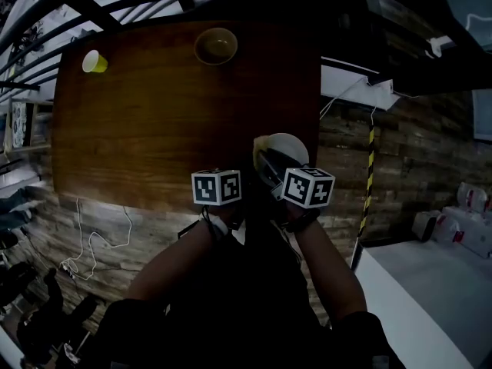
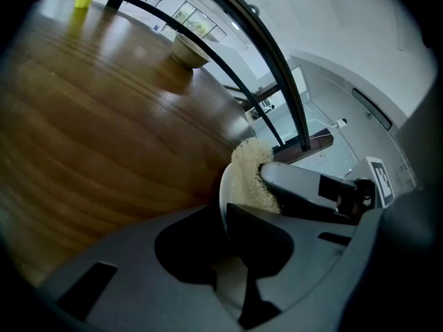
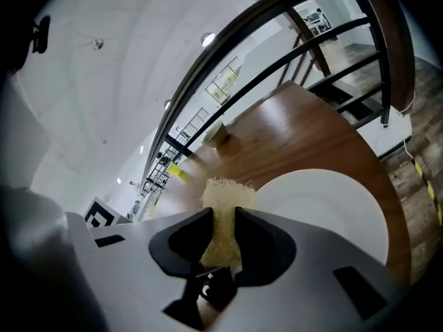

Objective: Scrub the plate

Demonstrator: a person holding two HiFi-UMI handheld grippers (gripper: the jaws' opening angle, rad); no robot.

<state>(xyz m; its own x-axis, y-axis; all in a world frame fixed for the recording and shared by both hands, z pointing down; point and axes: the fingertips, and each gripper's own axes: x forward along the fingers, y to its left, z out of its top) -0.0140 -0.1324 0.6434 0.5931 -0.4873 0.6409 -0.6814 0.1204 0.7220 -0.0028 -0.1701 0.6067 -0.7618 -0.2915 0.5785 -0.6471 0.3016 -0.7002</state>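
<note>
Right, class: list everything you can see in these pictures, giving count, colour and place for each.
table: one, brown wood, in front of the person.
cup: one, yellow, table's far left corner.
bowl: one, pale beige, table's far edge.
plate: one, white, over the table's near right edge.
scrub pad: one, beige, against the plate.
cable: one, white, on the floor left of the person.
left tongs: one, grey, shut on the plate's rim.
right tongs: one, grey, shut on the scrub pad.
</note>
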